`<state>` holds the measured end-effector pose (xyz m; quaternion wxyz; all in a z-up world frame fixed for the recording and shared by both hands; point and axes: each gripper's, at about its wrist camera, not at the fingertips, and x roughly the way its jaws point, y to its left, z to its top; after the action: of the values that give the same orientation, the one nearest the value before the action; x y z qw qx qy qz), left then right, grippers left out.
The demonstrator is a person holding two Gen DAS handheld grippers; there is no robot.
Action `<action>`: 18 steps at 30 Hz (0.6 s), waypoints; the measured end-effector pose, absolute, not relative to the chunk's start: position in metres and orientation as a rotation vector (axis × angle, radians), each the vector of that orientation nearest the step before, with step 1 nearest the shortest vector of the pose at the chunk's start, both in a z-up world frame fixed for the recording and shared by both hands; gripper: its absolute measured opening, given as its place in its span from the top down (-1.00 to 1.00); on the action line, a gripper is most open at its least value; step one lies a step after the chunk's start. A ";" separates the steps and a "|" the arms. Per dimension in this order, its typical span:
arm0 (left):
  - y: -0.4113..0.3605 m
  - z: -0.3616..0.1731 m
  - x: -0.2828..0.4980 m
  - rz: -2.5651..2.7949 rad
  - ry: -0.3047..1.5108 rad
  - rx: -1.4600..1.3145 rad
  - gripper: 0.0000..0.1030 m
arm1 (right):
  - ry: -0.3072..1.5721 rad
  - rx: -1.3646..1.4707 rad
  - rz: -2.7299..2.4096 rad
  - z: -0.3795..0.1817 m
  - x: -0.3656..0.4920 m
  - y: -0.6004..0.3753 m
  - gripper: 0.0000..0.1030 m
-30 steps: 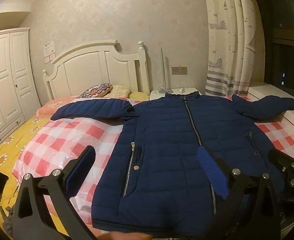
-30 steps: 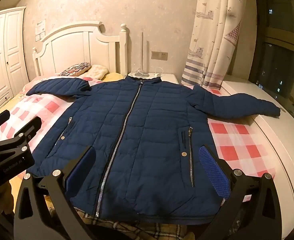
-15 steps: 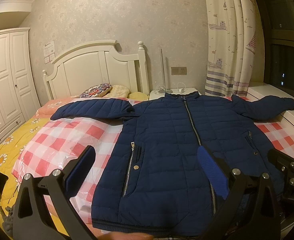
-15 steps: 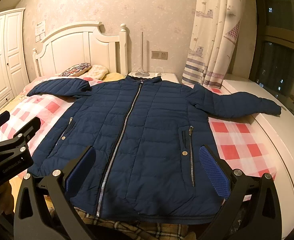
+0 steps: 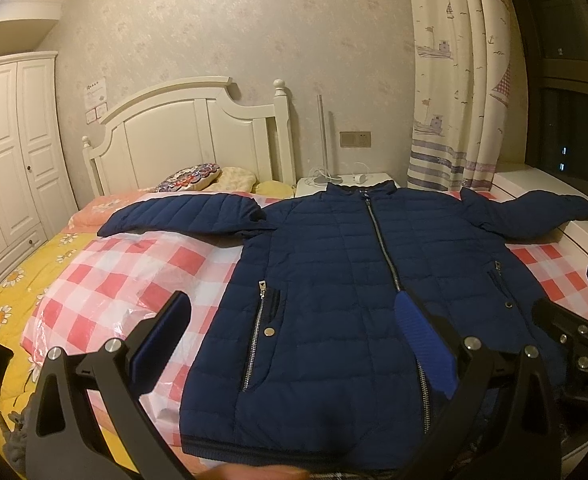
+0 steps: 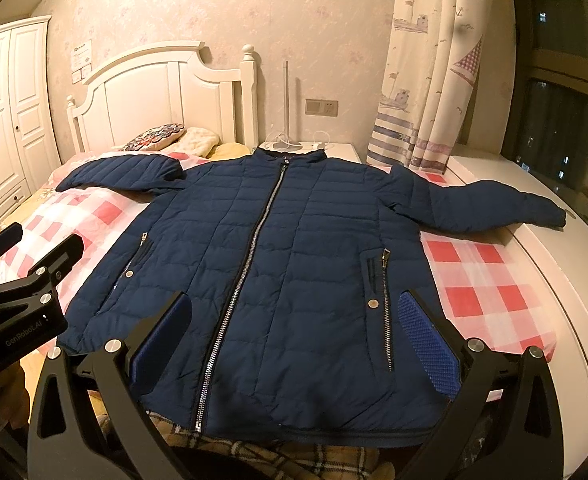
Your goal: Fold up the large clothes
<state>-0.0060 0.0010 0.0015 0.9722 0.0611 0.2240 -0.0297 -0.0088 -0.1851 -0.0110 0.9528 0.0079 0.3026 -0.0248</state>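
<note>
Bed (image 5: pixel 18 292) under a pink checked sheet (image 5: pixel 134 276), navy puffer jacket (image 6: pixel 278 256) spread flat on it, zipped

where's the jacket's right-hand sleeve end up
In the right wrist view the sleeve stretches to the right, off the checked sheet, its cuff resting on the white ledge below the window.

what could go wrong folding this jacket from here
The puffy navy jacket is thick and quilted, so a fold may spring back open. It lies on a glossy checked plastic sheet, which could slide or bunch when a sleeve is pulled. The right sleeve reaches onto the white ledge and might snag at its edge.
</note>
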 end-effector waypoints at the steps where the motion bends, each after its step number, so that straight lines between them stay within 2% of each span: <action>1: 0.001 0.001 -0.007 -0.060 0.452 0.124 -0.96 | 0.615 0.017 -0.049 -0.012 -0.009 -0.185 -0.91; 18: -0.001 0.002 -0.005 -0.060 0.456 0.124 -0.96 | 0.617 0.022 -0.048 -0.012 -0.009 -0.185 -0.91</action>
<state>-0.0048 -0.0015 0.0018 0.9718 0.0613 0.2256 -0.0296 -0.0086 -0.1854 -0.0117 0.9524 0.0107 0.3038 -0.0234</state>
